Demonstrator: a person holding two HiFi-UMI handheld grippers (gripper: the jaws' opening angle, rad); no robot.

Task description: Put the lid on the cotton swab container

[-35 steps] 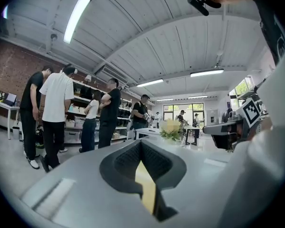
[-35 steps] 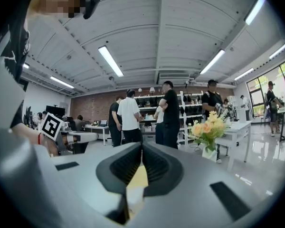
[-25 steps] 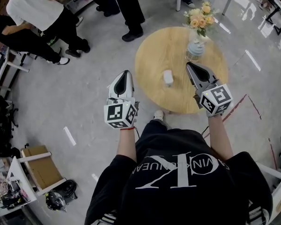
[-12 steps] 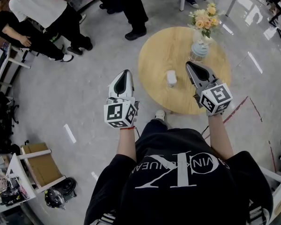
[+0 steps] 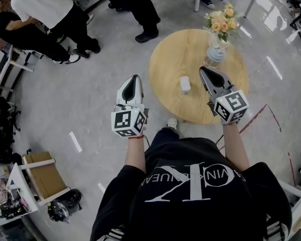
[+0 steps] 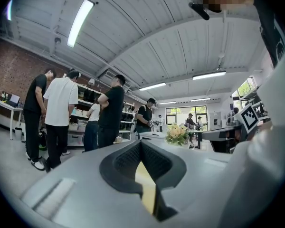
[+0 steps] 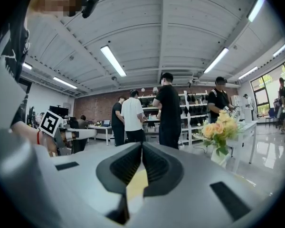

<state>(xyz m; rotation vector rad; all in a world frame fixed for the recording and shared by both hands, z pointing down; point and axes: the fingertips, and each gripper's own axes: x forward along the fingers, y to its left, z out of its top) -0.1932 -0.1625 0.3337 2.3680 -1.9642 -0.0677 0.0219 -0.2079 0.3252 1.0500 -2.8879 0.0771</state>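
Head view: a small white cotton swab container [image 5: 185, 84] is seen on the round wooden table [image 5: 166, 56], toward its near edge, and a vase of flowers [image 5: 216, 46] by the far right edge. The left gripper [image 5: 135, 78] is held beyond the table's left edge, the right gripper [image 5: 202, 69] above its right part.

Left gripper view: the jaws are clenched together, with nothing between them.

Right gripper view: the jaws are likewise pressed together and empty.

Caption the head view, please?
Person holds shut left claw and shut right claw by round wooden table with small white container.
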